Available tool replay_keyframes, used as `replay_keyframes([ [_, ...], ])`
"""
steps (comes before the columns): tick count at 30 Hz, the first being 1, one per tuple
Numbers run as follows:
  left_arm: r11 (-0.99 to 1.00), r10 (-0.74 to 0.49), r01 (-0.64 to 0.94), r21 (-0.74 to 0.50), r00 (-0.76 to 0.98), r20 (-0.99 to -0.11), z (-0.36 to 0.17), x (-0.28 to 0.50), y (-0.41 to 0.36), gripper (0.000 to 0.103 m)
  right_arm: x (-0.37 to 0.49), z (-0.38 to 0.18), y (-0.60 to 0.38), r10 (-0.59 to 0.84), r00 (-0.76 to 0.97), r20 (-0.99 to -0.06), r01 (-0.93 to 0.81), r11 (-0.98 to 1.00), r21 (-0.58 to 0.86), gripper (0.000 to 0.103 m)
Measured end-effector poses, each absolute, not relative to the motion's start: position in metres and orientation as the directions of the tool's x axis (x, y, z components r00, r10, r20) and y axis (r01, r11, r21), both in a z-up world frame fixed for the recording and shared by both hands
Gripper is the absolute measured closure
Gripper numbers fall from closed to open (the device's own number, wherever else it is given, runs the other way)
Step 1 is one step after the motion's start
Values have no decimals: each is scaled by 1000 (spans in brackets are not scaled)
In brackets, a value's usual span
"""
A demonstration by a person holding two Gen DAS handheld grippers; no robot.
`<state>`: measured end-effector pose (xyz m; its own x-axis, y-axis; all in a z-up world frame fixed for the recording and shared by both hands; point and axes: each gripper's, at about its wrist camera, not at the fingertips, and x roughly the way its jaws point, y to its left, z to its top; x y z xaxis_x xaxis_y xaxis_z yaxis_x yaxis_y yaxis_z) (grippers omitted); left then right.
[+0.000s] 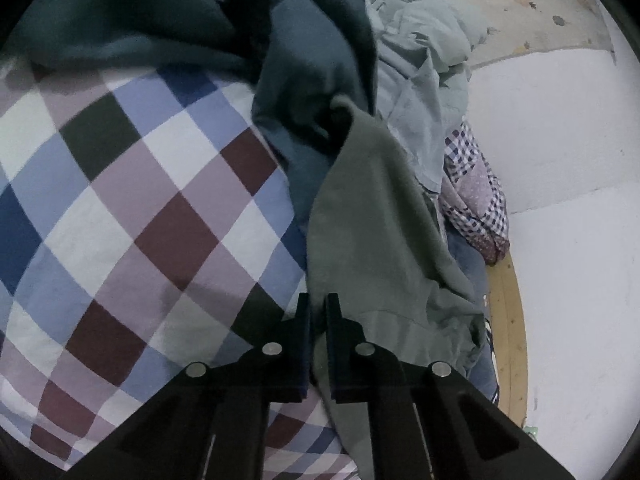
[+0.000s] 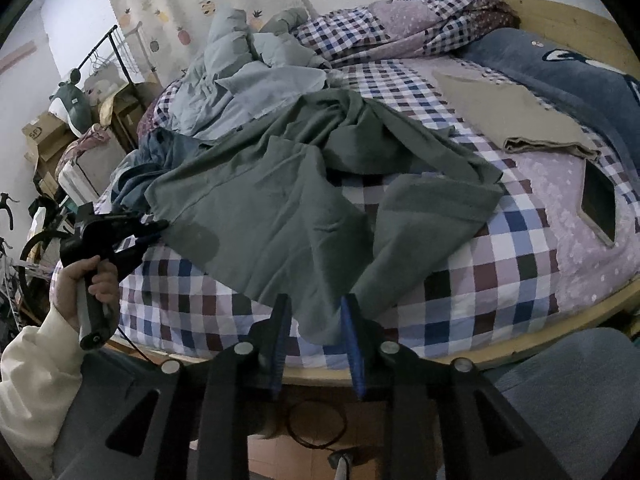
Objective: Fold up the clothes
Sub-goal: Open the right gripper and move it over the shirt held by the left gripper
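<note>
A grey-green garment (image 2: 280,184) lies spread and rumpled on the checked bed sheet (image 2: 480,280). In the right wrist view a hand (image 2: 80,280) holds my left gripper (image 2: 160,225) at the garment's left corner. In the left wrist view my left gripper (image 1: 318,308) is shut on the grey-green garment (image 1: 360,220), which runs up from between the fingers. My right gripper (image 2: 316,312) is open at the bed's near edge. The garment's lower hem hangs in the gap between its blue-padded fingers (image 2: 280,320).
A folded tan garment (image 2: 520,120) lies at the right rear, next to a blue blanket (image 2: 560,68). A light blue garment (image 2: 248,80) and denim (image 2: 160,156) are piled at the back left. A dark teal cloth (image 1: 300,60) lies beyond the left gripper. Boxes (image 2: 44,136) stand beside the bed.
</note>
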<state>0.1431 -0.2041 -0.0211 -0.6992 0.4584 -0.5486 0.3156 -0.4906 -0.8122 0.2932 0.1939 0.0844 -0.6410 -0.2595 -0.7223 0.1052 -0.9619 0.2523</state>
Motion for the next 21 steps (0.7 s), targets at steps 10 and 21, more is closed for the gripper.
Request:
replay_keyframes([
  [10,-451,389,246,-858,-811,-437,2,158,-223,99,280,105,211,-204,-696,-689,106,-977,183,65],
  [21,-354,219,227,-907,-923,-316,13,183,-283,103,244,109,249,-93,-722,-686,22,-994,111,60],
])
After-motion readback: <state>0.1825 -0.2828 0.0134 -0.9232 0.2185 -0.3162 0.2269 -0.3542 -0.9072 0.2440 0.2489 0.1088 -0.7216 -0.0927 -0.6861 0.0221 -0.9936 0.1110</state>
